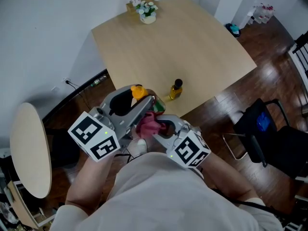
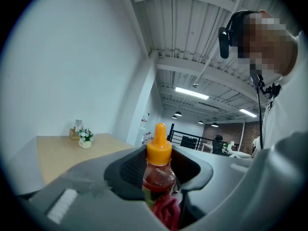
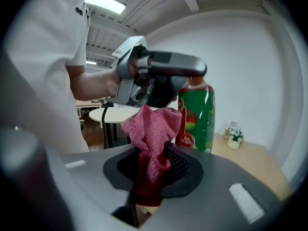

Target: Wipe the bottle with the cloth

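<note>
We pinch the bottle (image 2: 158, 176) upright in our left gripper (image 2: 161, 179), its long axis vertical, orange cap (image 2: 159, 147) pointing up, in the air short of the table (image 1: 192, 47). Our right gripper (image 3: 153, 172) clamps the pink cloth (image 3: 151, 129) against its side

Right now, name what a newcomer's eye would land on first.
The red sauce bottle with an orange cap and green label, clamped in the left hand-held gripper near the person's chest. Right beside it, the pink cloth pinched in the right hand-held gripper. Beyond them, a small yellow bottle with a dark cap stands on the light wooden table.
</note>
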`<action>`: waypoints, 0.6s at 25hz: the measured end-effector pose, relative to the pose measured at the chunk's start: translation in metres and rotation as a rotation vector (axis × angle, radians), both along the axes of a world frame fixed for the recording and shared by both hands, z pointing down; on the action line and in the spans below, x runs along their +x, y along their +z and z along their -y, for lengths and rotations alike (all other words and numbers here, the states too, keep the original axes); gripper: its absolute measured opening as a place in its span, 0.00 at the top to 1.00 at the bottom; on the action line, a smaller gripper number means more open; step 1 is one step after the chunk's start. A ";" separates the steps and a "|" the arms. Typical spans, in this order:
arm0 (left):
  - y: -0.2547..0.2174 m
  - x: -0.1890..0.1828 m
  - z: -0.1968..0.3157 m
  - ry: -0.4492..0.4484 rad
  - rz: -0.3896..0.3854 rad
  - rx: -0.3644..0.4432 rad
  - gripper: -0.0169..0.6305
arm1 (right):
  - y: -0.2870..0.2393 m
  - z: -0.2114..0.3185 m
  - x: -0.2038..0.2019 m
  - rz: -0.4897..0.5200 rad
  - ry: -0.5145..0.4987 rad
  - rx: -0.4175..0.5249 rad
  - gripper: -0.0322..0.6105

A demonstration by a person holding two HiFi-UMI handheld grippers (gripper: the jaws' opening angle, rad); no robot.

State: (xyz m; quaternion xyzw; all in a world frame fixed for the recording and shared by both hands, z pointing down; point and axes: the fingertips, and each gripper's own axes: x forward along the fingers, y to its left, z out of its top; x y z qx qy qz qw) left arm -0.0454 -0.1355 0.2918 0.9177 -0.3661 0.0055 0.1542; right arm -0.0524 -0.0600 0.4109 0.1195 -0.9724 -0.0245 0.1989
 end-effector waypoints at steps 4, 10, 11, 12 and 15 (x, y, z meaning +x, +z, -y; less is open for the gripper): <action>-0.006 -0.015 -0.001 -0.001 -0.013 0.012 0.73 | 0.037 0.007 0.005 -0.049 0.054 -0.080 0.81; -0.010 -0.035 0.000 0.009 -0.003 0.030 0.73 | 0.065 0.018 0.026 -0.108 0.138 -0.143 0.81; -0.011 -0.038 0.000 0.014 0.003 0.036 0.73 | 0.064 0.023 0.032 -0.108 0.163 -0.153 0.81; -0.011 -0.040 -0.001 0.021 0.009 0.040 0.73 | 0.059 0.030 0.038 -0.100 0.191 -0.157 0.81; -0.008 -0.045 -0.004 0.047 0.025 0.043 0.73 | 0.014 0.059 0.048 -0.024 0.276 -0.118 0.81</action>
